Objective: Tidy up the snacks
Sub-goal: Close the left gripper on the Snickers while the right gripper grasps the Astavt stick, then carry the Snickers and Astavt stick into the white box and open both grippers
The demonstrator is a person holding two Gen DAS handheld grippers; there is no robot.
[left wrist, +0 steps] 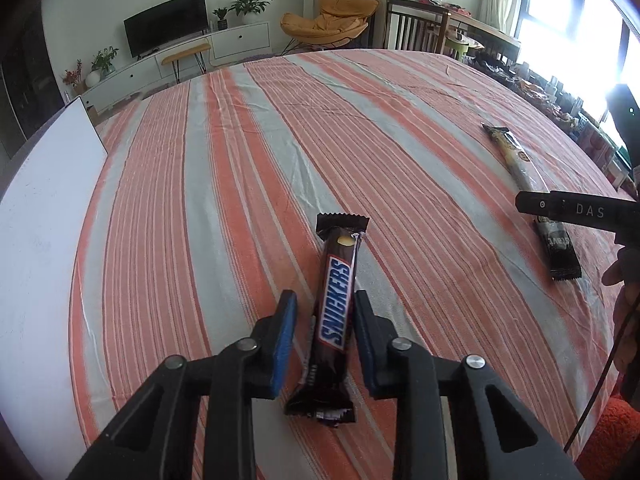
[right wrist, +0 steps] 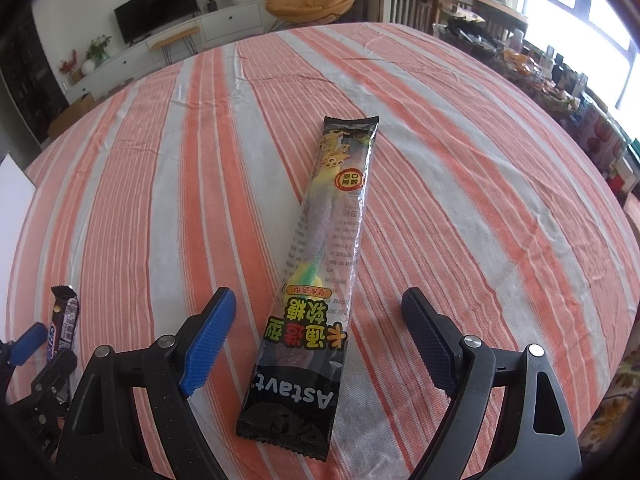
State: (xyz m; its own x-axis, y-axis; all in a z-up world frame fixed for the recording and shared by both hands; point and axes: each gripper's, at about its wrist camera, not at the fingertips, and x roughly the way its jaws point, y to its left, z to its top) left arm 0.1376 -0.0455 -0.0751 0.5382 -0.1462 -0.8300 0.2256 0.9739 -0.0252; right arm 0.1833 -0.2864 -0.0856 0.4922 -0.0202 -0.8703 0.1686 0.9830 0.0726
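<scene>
The left hand-held gripper (left wrist: pixel 325 300) is closed on a Snickers bar (left wrist: pixel 334 320). Its two blue pads press the bar's sides, about midway along the wrapper. The bar points away from the camera, its far crimped end toward the middle of the worktop (left wrist: pixel 240 152) and its near end between the black finger arms. Whether it rests on the cloth or is just lifted, I cannot tell.

The right hand-held gripper (right wrist: pixel 318 300) is open. Its blue pads stand well apart on either side of a long candy pack (right wrist: pixel 320 264), touching neither side of it. The pack lies flat on the striped cloth, its black end with the word "Astavt" nearest the camera and its far crimped end pointing toward the worktop's far edge. Through the clear middle of the wrapper a yellow and green sweet shows.

In the left wrist view the pack lies toward the right edge of the worktop, with the black body of the right hand-held gripper crossing above its near part, and fingers of the person's hand (left wrist: pixel 622 276) show at the frame's right edge. In the right wrist view the bar and the left hand-held gripper sit at the lower left, well apart from the pack.

A white board (left wrist: pixel 44 200) lies along the left edge of the worktop. Beyond the far edge stand a TV (left wrist: pixel 166 22) on a white cabinet and an orange chair (left wrist: pixel 328 18).
</scene>
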